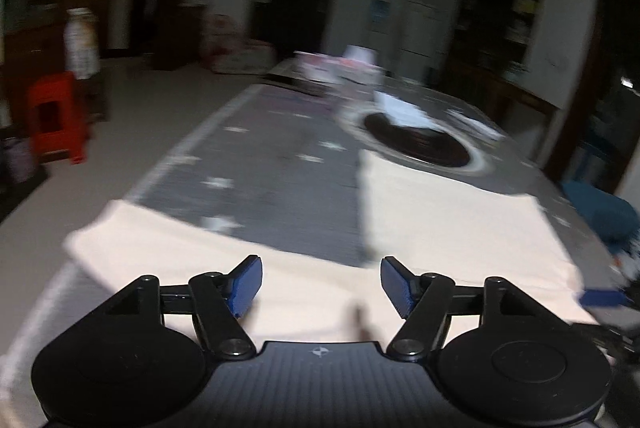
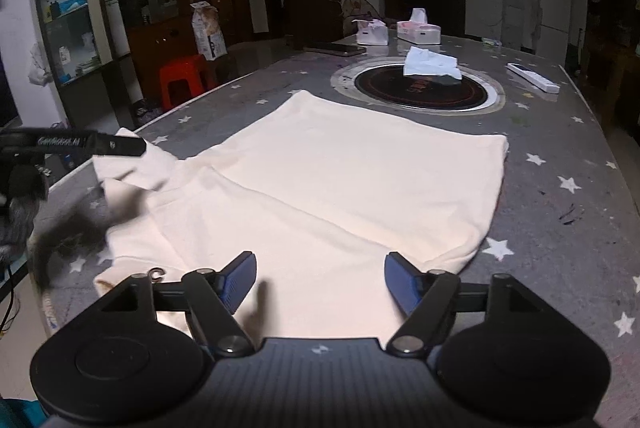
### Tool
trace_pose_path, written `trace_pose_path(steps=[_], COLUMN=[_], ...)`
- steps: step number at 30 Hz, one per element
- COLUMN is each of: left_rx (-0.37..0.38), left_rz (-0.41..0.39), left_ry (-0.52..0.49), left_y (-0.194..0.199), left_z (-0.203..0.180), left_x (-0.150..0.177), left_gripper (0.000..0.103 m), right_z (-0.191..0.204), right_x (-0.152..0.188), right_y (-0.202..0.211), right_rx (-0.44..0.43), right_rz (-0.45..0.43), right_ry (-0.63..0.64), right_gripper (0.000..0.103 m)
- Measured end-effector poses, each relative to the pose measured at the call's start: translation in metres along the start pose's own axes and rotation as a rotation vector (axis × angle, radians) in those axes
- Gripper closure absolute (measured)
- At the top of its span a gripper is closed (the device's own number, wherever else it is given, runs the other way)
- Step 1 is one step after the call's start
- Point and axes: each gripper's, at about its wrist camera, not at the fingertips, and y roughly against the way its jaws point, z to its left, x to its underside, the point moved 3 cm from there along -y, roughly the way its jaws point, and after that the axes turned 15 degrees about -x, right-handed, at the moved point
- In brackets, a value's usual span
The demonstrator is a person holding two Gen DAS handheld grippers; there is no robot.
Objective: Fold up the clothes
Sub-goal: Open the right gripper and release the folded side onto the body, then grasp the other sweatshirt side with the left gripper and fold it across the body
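Right wrist view: cream garment point(image 2: 320, 180) lies spread flat on the grey star-print tablecloth point(image 2: 560, 228), directly ahead of and beneath the right gripper point(image 2: 320, 282), its near hem passing under the fingertips. Jaws stand apart — nothing between the pads. One side is already laid over the body in a diagonal fold; a sleeve reaches out to the left. The left gripper point(image 1: 321, 286), seen in its own blurred view, is likewise apart and empty, hovering over the cloth's near edge.

Judgement: soft, light, limp knit — it will sag and drag rather than hold shape. Best pinched at a corner or hem, both layers together.

Further ahead: a round inset hob point(image 2: 420, 90), tissue boxes point(image 2: 418, 30) beyond.
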Motion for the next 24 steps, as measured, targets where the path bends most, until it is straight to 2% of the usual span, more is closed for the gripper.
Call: trace_pose_path(steps=[7, 12, 16, 19, 24], left_rx=[-0.239, -0.341, -0.331, -0.317, -0.311], left_rz=[-0.009, 0.010, 0.043, 0.054, 0.046], left_ry=[0.100, 0.178, 0.195, 0.199, 0.200], left_y=[-0.017, -0.031, -0.044, -0.048, -0.052], left_z=[0.067, 0.102, 0.112, 0.116, 0.118], left_x=[-0.006, -0.004, -0.002, -0.001, -0.001], left_gripper=[0.028, 0.028, 0.030, 0.039, 0.067], right_z=[0.009, 0.012, 0.014, 0.016, 0.017], right_x=[0.001, 0.001, 0.002, 0.002, 0.002], right_y=[0.004, 0.005, 0.004, 0.004, 0.006], right_rx=[-0.017, -0.020, -0.024, -0.026, -0.024], right_rz=[-0.011, -0.012, -0.012, -0.014, -0.018], right_ry=[-0.001, 0.000, -0.002, -0.002, -0.001], right_gripper=[0.028, 0.027, 0.027, 0.027, 0.027])
